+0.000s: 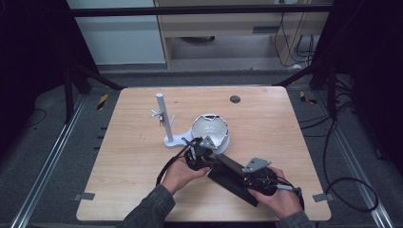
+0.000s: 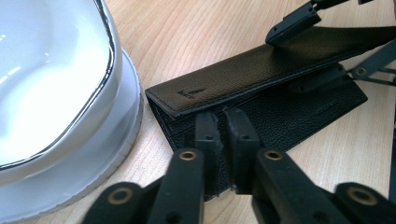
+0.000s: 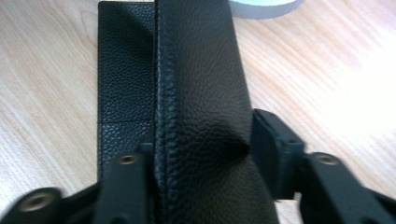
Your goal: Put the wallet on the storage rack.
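Fingers (image 2: 205, 135) of the left gripper (image 2: 223, 140) sit nearly together at the near corner of the black leather wallet (image 2: 261, 70), pinching its lower layer edge, while the right gripper (image 3: 205, 149) has its jaws clamped across the raised flap. The wallet lies half open on the wooden table (image 1: 142, 156), just beside the white bowl (image 1: 210, 130), near a white stand (image 1: 164, 118)
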A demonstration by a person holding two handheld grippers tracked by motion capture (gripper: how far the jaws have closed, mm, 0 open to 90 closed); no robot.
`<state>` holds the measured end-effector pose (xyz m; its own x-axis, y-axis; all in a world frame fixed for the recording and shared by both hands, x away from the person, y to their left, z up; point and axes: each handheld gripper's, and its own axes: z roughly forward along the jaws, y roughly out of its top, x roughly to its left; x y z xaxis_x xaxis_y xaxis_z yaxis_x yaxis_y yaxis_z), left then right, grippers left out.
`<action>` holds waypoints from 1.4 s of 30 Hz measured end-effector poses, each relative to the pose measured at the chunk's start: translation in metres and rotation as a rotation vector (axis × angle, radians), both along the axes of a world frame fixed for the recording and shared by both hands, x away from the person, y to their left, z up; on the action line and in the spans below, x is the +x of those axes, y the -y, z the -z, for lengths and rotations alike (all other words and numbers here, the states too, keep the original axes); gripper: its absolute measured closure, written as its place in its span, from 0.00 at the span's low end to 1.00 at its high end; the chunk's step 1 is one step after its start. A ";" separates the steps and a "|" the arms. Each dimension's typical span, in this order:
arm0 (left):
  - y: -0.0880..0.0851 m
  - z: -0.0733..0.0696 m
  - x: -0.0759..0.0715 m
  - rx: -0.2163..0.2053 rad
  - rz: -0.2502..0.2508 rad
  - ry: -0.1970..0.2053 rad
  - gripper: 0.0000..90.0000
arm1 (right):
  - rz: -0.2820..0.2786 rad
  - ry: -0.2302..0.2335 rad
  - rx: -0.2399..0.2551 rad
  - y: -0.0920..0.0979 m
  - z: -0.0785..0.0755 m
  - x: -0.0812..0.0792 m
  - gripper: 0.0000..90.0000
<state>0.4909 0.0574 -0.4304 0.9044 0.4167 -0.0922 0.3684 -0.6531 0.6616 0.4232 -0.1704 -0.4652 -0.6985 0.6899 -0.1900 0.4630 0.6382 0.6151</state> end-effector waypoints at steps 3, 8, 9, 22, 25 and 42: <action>-0.003 -0.002 -0.002 -0.002 -0.019 0.012 0.80 | -0.014 0.018 -0.032 0.000 -0.004 0.001 0.75; -0.016 -0.005 -0.007 0.007 -0.046 0.037 0.72 | -0.036 0.073 -0.098 0.000 -0.013 0.004 0.93; -0.016 -0.005 -0.007 0.007 -0.046 0.037 0.70 | -0.041 0.075 -0.107 0.000 -0.014 0.004 0.94; -0.036 -0.010 -0.013 -0.011 -0.063 0.061 0.44 | -0.075 0.153 0.022 0.018 -0.028 -0.005 0.94; -0.036 -0.009 -0.014 -0.018 -0.047 0.060 0.34 | -0.081 0.177 0.068 0.025 -0.032 -0.008 0.94; -0.033 -0.029 -0.012 -0.051 -0.024 0.109 0.20 | -0.095 0.283 0.226 0.041 -0.051 -0.018 0.94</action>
